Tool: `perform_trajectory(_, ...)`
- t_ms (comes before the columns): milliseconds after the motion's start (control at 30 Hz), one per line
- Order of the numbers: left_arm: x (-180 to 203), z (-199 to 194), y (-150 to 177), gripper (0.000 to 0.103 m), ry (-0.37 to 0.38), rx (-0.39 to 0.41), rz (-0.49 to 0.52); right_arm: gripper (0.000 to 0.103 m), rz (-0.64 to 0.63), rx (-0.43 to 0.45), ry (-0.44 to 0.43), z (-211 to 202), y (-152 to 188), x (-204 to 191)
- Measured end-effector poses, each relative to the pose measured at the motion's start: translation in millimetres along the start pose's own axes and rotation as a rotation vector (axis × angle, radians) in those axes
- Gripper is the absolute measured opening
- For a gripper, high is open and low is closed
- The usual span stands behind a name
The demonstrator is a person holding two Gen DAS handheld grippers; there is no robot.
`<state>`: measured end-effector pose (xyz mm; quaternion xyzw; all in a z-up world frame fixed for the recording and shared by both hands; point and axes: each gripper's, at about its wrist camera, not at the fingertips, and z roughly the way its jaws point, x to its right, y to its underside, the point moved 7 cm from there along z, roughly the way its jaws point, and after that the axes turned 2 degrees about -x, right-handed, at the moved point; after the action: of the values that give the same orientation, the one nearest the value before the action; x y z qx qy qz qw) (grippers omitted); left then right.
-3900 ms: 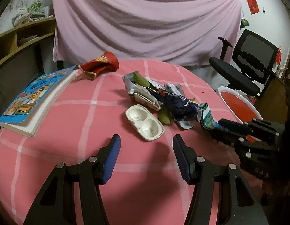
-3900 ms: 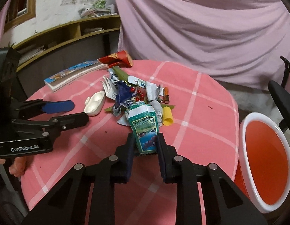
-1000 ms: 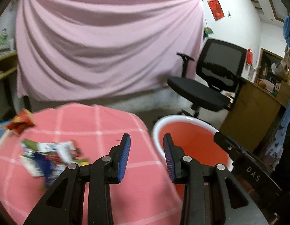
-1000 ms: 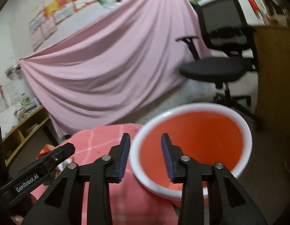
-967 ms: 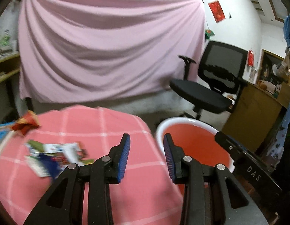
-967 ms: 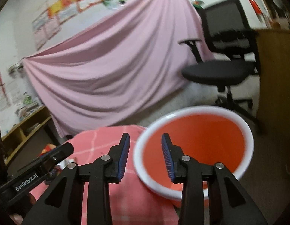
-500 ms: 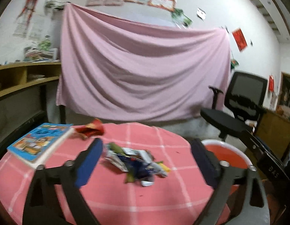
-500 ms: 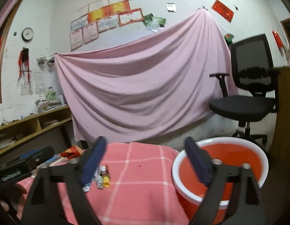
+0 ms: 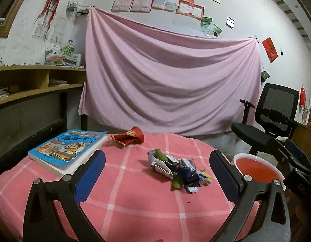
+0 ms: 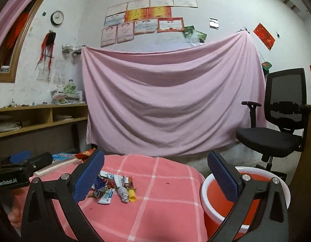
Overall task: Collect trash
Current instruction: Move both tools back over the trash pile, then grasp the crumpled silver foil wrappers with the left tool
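Only two bits of writing read clearly: "GenRobot.AI" in white on the body of the left gripper [image 10: 24, 161] as the right wrist view catches it at its left edge, and a partly hidden marking on the right gripper [image 9: 292, 157], too cut off to read. The book [image 9: 66, 149] near the table's left edge has a cartoon cover with a title too small to make out; the certificates on the wall above the pink sheet [image 9: 171, 88] are illegible.

Both grippers point nearly level across the table [image 9: 135, 207], toward the sheet. In its own view the left gripper [image 9: 157, 173] has its blue pads spread wide with nothing between them; the right gripper [image 10: 155, 173] stands equally wide and empty. Both sets of jaws have just been opening: a second ago they stood narrow over the red bucket [image 10: 220, 197], and both views have since swung back to the table.

The trash pile [image 9: 177, 171] lies toward the table's right side, well apart from the book, a heap of crumpled wrappers, green scraps and a small tube. Set against the earliest view, the white moulded tray and the green-printed carton have gone from it. A red paper cup [image 9: 131, 138] lies tipped at the far edge. The bucket stands off the table's right edge, in front of the office chair [image 10: 280, 125].
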<state>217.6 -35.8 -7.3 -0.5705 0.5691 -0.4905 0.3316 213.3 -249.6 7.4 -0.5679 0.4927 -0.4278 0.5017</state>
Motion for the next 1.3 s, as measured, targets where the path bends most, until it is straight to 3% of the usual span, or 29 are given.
perform_trajectory(367, -11, 30, -16, 0.101, -0.046, -0.017, 0.035, 0.103, -0.036, -0.074, 0.014, 35, 4, 3)
perform_trajectory(467, -15, 49, -8, 0.100, -0.079, -0.081, 0.055, 0.092, -0.018, -0.164, 0.015, 53, 14, 6)
perform_trajectory(567, -18, 68, 1, 0.099, -0.065, -0.172, 0.053, 0.078, 0.023, -0.276, 0.008, 71, 29, 13)
perform_trajectory(733, -13, 101, 20, 0.074, -0.002, -0.329, 0.022, 0.048, 0.068, -0.398, -0.043, 88, 45, 15)
perform_trajectory(800, -12, 113, 29, 0.067, 0.031, -0.390, -0.009, 0.044, 0.065, -0.436, -0.072, 93, 51, 11)
perform_trajectory(933, -11, 130, 46, 0.042, 0.084, -0.503, -0.076, 0.038, 0.038, -0.492, -0.112, 98, 59, 2)
perform_trajectory(1067, -18, 132, 50, 0.028, 0.100, -0.515, -0.132, 0.035, -0.007, -0.527, -0.138, 102, 63, -12)
perform_trajectory(1133, -19, 132, 48, 0.019, 0.105, -0.518, -0.148, 0.027, -0.035, -0.561, -0.145, 105, 68, -18)
perform_trajectory(1300, -23, 126, 42, 0.014, 0.104, -0.502, -0.162, 0.020, -0.072, -0.653, -0.170, 115, 83, -28)
